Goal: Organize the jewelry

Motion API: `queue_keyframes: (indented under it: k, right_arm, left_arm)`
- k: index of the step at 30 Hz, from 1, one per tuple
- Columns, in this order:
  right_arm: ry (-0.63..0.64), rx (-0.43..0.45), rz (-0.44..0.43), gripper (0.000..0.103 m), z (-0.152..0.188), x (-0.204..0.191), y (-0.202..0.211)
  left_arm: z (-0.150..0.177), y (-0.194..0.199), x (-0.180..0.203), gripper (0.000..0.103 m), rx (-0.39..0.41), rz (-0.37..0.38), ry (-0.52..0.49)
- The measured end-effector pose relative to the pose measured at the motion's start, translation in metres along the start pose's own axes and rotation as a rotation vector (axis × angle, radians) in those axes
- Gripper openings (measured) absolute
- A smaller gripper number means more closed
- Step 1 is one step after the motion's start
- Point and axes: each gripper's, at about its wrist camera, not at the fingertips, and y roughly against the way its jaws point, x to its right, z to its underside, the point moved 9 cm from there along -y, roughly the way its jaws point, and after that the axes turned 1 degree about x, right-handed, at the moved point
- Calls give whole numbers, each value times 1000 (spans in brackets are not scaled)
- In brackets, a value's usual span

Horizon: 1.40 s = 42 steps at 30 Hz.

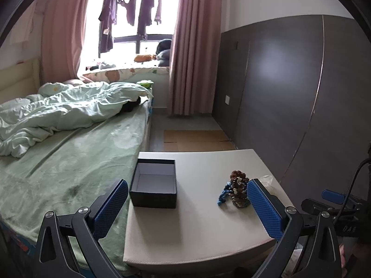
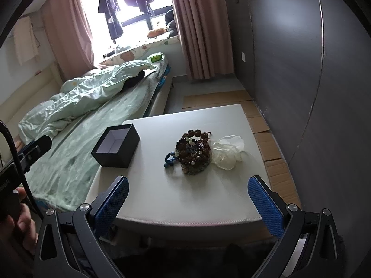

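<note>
A pile of beaded jewelry (image 2: 194, 154), brown, white and blue, lies on a white table (image 2: 176, 197); it also shows in the left wrist view (image 1: 236, 192). An open, empty dark box (image 2: 116, 146) stands at the table's left edge, also in the left wrist view (image 1: 154, 185). My left gripper (image 1: 187, 192) is open and empty, hovering over the table's near side between box and pile. My right gripper (image 2: 188, 188) is open and empty, above the near edge in front of the pile.
A clear plastic bag (image 2: 228, 153) lies right of the pile. A bed with a green sheet (image 1: 58, 166) adjoins the table's left side. A dark wardrobe (image 2: 301, 69) runs along the right. Cardboard (image 2: 266, 136) lies on the floor beyond the table.
</note>
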Motion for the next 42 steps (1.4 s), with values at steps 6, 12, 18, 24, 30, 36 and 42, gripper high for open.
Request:
queue_keyframes:
  k: [6,12,18,24,30,36,42]
  right_arm:
    - [-141,-15,-28,103,-4,37,-5]
    - [-292,-17,-44,102,-7,74,-11]
    - [-394,-11,-67,89,-10,95,-19]
    - [-468,-39,-84,77,-13,108,-40]
    - [-509,-80,-104,70,-16,114,-64]
    - [-550,-123,-121,65,-18,115,-91]
    - [-557,-197,-87,65,-8,109,-122]
  left_arm:
    - [-4,-15,23,102,-22,83,-14]
    - [-3,-41,47,97,-102,153,-44]
    - [-2,-66,59,75,-188,210,-25]
    - [3,-111,79,68,-316,247,-34]
    - [22,-160,83,51,-476,262,5]
    - [40,-189,87,46,-538,299,11]
    - [60,-208,86,39,-596,333,59]
